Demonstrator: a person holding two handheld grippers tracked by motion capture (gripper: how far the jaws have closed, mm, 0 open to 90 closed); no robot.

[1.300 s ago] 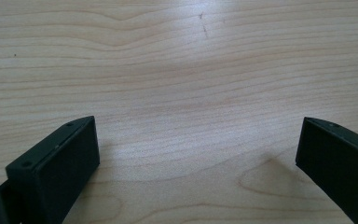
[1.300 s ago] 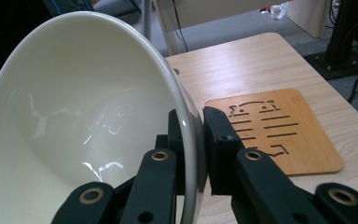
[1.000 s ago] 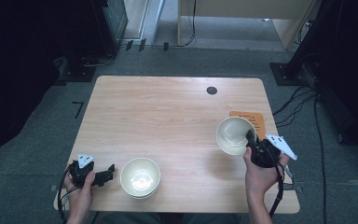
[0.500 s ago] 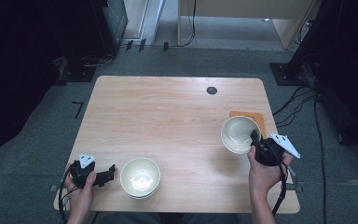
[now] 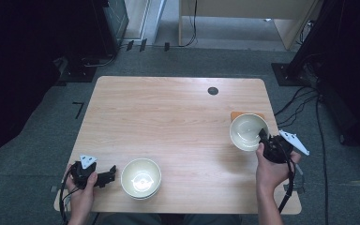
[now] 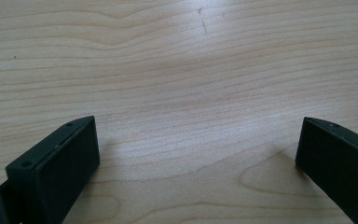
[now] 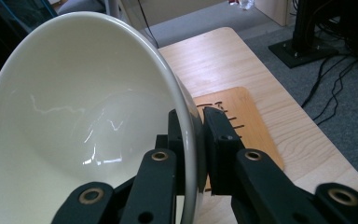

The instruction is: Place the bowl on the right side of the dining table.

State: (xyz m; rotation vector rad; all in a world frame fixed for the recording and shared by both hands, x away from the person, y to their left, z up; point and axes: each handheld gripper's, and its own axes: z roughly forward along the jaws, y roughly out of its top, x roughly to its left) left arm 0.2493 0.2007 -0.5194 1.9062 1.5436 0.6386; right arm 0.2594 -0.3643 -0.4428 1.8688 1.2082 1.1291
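Left gripper (image 5: 104,177) sits low at the near-left corner of the worktop (image 5: 168,117), its fingers (image 6: 58,163) spread wide over bare wood with nothing between them, pointing toward the stacked bowls (image 5: 141,178) just beside it. That stack looks like two nested bowls, pale glazed ware, glossy inside with ceiling light reflected in the well; exact count hard to confirm. Worktop is light wood-grain laminate, smooth, matte, rounded corners, a small dark round grommet (image 5: 213,91) near the far edge. Further right, a single cream bowl (image 5: 248,131) is held off the surface near the right edge, over or just in front of a thin orange-brown wooden mat (image 5: 246,114) with dark markings. Right gripper (image 5: 264,139) has its fingers (image 7: 221,140) pinching the bowl's rim, one inside the wall and one outside, bowl tilted steeply in the right gripper view. Judgement: bowl is rigid ceramic or similar, moderately heavy for a one-point rim pinch, slick glaze, chips or breaks if dropped. The rim is the only practical hold; the thin wall fits between the fingers, but the weight hangs off to one side, so it may pivot or slip. Slow moves, low set-down advised.
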